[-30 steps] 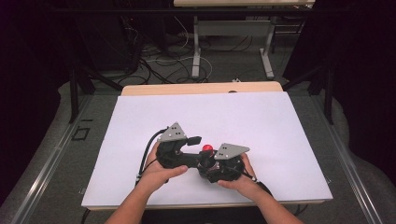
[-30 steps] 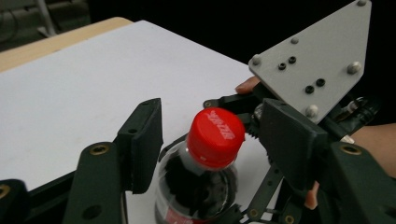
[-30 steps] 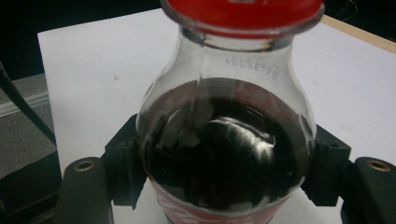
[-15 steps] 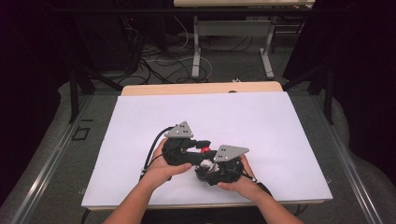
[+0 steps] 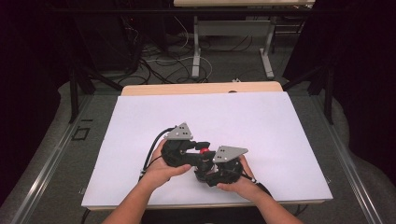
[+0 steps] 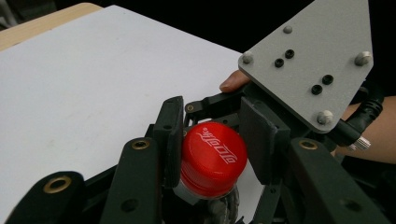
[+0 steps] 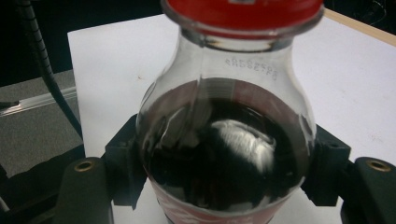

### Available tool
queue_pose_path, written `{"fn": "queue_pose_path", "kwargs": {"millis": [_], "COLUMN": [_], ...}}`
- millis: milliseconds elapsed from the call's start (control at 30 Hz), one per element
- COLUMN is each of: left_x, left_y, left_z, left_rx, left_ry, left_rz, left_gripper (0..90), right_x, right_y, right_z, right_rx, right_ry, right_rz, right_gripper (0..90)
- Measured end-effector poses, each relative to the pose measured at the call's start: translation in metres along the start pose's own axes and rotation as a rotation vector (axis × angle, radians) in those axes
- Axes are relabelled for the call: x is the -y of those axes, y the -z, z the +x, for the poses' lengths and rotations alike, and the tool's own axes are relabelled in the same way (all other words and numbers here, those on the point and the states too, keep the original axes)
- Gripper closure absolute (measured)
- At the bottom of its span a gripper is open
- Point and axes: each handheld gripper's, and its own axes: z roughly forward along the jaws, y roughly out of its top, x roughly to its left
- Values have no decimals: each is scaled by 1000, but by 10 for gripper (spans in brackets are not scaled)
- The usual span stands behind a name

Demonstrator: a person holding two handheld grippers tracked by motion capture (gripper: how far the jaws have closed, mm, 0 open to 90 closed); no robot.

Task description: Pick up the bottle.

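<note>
Fingers [image 6: 170, 140] of the left gripper [image 6: 212, 140] have just been closing and now sit against the red cap [image 6: 212, 158] of a cola bottle, one black pad on either side of it, seen in the left gripper view; behind the cap lie the grey plate [image 6: 308, 60] of the right gripper and the white table sheet [image 6: 84, 79]. Seen from the right gripper view, the right gripper [image 7: 224, 163] has its jaws pressed on the shoulder of the bottle [image 7: 224, 154], dark drink inside and the red cap [image 7: 243, 11] at the top edge. From the high view, both hands meet near the front middle of the white sheet [image 5: 261, 121]; the left gripper [image 5: 198, 150] and right gripper [image 5: 205, 172] crowd together, and a small red spot between them is probably the cap [image 5: 204, 150], though it is tiny
</note>
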Motion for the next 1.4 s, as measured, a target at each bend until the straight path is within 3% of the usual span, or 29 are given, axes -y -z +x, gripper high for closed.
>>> {"fn": "queue_pose_path", "kwargs": {"millis": [33,233,500,567,667,733,800,867,900,1067,1133,1300,1400], "left_x": [0,0,-1,-1,-2,-2,-2,-2,-2,2,3,6,8], "left_y": [0,-1,-12,-13,-12,-10,-6,-1,-1,11,12,14,13], "left_z": [0,-9,-27,-28,-22,-18,-14,-9,-9,0,2,4,2], "left_rx": [0,-95,-286,-301,-266,-244,-206,-159,-159,21,60,64,31], "left_ry": [0,-1,72,96,99,94,100,78,78,40,22,-1,-7], "left_rz": [0,-20,-75,-81,-82,-64,-60,-50,-50,-42,-33,-25,-35], "left_gripper": [615,618,618,618,611,554,498,484,481,499,524,601,609], "right_x": [0,-2,-3,-3,-3,-3,-3,-3,-3,-4,-4,-4,-4], "right_y": [0,1,1,1,2,2,3,3,4,3,4,3,2], "right_z": [0,2,4,4,1,1,1,1,1,2,3,5,5], "right_rx": [2,37,145,170,159,146,115,91,77,14,-4,-39,-27], "right_ry": [1,-18,-35,-31,-36,-31,-37,-37,-30,-36,-31,-18,-26], "right_rz": [-1,8,10,12,10,14,16,11,25,-1,0,18,11], "right_gripper": [299,300,300,299,298,298,298,297,297,297,297,297,297]}}
